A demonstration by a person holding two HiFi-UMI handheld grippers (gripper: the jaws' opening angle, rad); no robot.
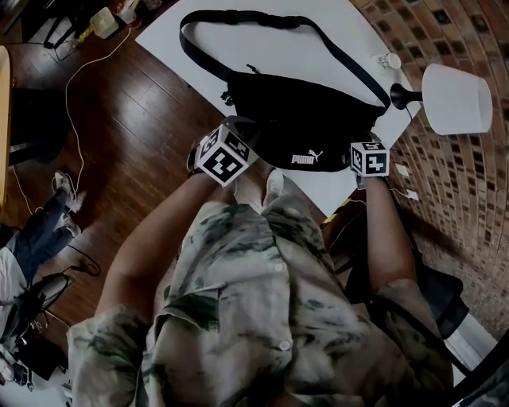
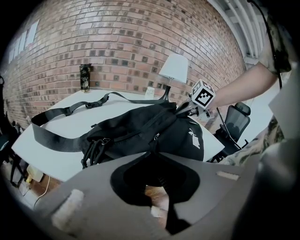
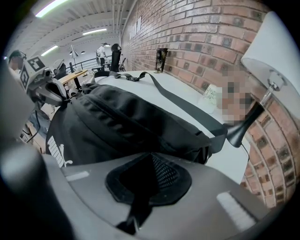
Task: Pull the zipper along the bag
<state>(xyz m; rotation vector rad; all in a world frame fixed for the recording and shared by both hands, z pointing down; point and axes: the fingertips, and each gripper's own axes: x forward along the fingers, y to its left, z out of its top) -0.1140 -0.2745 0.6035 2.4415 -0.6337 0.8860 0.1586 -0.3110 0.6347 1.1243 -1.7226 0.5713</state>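
The black Puma waist bag (image 1: 310, 131) lies on the white tabletop (image 1: 238, 48), close to the edge nearest me, with its strap (image 1: 238, 20) looping away toward the far side. My left tongs (image 2: 153, 151) are pressed together at the bag's left end. As far as I can judge, they pinch the small zipper pull (image 2: 154, 139), which hangs just at their tips. My right tongs (image 3: 150, 157) are closed on the fabric at the bag's right end, to hold it in place.

I think several things can go wrong from here. The pull is thin and only its end seems to be caught, so it may slip out if I drag too quickly or at a bad angle. If the right hold is weak, the whole bag will slide with the zipper, maybe off the near edge. The soft fabric may also fold and jam the slider. The table lamp (image 1: 455, 98) stands near my right arm, and a wide movement could knock it.
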